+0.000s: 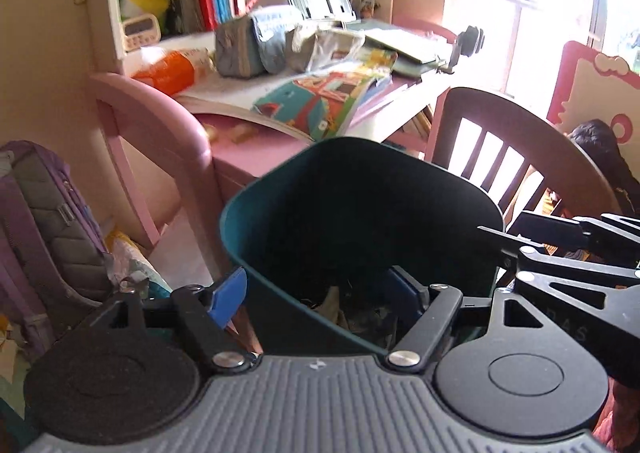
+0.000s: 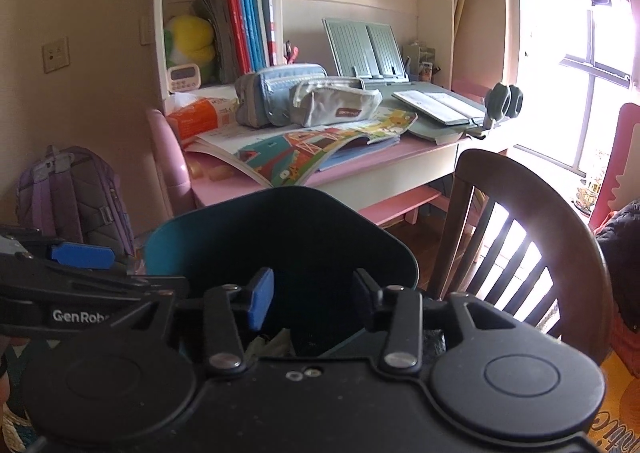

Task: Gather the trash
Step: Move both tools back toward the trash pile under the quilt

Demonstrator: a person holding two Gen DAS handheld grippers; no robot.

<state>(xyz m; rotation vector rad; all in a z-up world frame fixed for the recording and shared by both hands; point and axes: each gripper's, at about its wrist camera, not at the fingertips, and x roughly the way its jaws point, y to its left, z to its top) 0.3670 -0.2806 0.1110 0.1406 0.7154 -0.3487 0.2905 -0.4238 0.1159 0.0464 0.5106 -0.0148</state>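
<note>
A dark teal trash bin (image 1: 280,213) stands in front of the pink desk; it also shows in the right wrist view (image 2: 224,237). Crumpled trash (image 1: 332,305) lies at its bottom, also seen in the right wrist view (image 2: 276,341). My left gripper (image 1: 320,293) is open, its blue pads (image 1: 230,295) straddling the bin's near wall, one finger outside and one inside. My right gripper (image 2: 310,303) is open over the bin's mouth with nothing between its pads (image 2: 262,303). Each gripper shows at the edge of the other's view.
The pink desk (image 2: 400,161) carries an open picture book (image 2: 312,149), pencil cases (image 2: 304,101) and an orange packet (image 2: 196,117). A wooden chair (image 2: 520,233) stands right of the bin. A purple backpack (image 2: 76,197) leans at the left.
</note>
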